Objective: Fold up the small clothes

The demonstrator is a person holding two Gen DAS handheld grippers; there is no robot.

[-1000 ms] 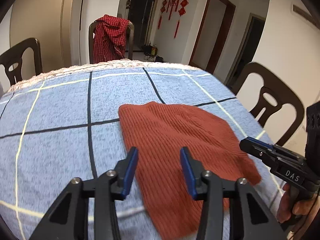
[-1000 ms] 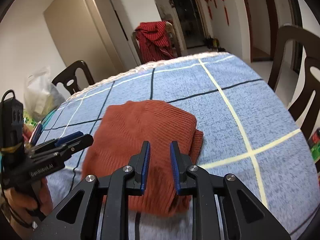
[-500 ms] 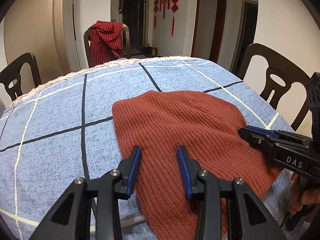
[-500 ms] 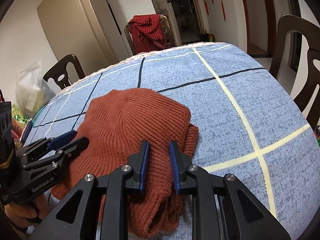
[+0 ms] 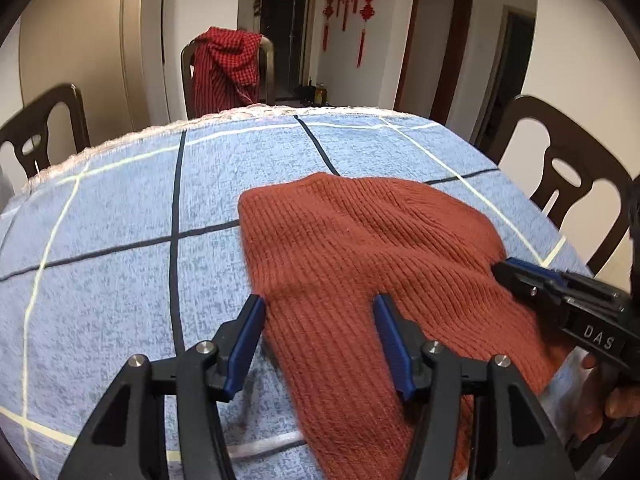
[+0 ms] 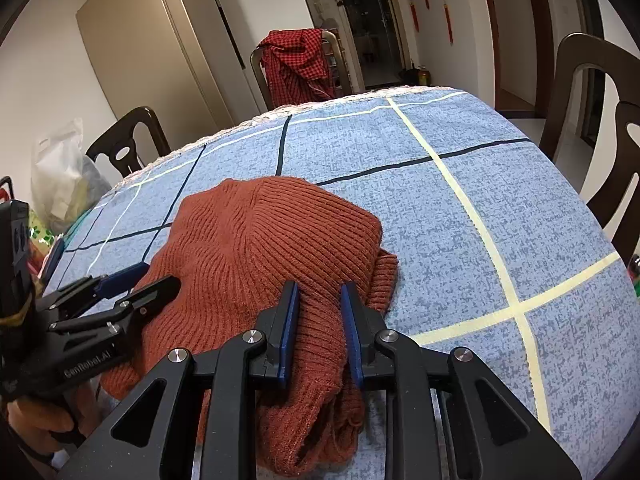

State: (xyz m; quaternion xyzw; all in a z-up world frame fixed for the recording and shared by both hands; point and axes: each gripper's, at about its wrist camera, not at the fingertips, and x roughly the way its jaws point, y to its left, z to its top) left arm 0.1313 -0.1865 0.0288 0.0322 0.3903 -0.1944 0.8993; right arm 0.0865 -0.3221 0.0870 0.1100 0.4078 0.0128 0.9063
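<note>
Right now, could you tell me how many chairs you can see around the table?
4: one at the far end draped with a red checked shirt, one far left, two on the right. Others may be hidden.

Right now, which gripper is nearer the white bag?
Left. The left gripper is open over the sweater's edge on the side of the bag; the right gripper clamps the sweater's opposite edge, farther away.

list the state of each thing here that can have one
sweater: lying on the table, near edge bunched up
left gripper: open, fabric between its fingers
right gripper: partly closed, around a bunched fold
checked shirt: draped over a chair back
tablecloth: spread flat
</note>
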